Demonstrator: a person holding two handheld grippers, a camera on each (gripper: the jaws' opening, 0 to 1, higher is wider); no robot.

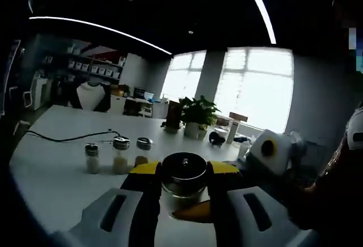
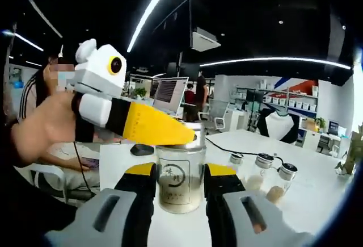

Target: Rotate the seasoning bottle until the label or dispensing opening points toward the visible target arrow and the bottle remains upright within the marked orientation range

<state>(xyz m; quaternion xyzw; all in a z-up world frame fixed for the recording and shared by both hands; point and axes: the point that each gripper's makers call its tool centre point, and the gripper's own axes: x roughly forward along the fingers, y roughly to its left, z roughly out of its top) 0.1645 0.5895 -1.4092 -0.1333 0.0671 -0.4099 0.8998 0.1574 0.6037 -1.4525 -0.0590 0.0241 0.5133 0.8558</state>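
Note:
The seasoning bottle (image 1: 184, 174) is a glass jar with a dark metal lid, standing upright on the white table (image 1: 51, 173). My left gripper (image 1: 184, 170) is shut on the lid, one yellow-tipped jaw on each side. In the right gripper view the bottle (image 2: 180, 183) shows a round printed label facing the camera and pale seasoning inside. My right gripper (image 2: 180, 174) is shut on its glass body. The left gripper (image 2: 184, 135) reaches in from the left onto the lid. The right gripper (image 1: 195, 212) comes in from the right, low on the jar.
Three small seasoning jars (image 1: 119, 154) stand in a row left of the bottle, also seen as jars (image 2: 261, 170) on the right. A black cable (image 1: 68, 139), a potted plant (image 1: 197, 116) and a dark mouse (image 2: 140, 149) lie on the table. A person's hand (image 2: 42, 128) holds the left gripper.

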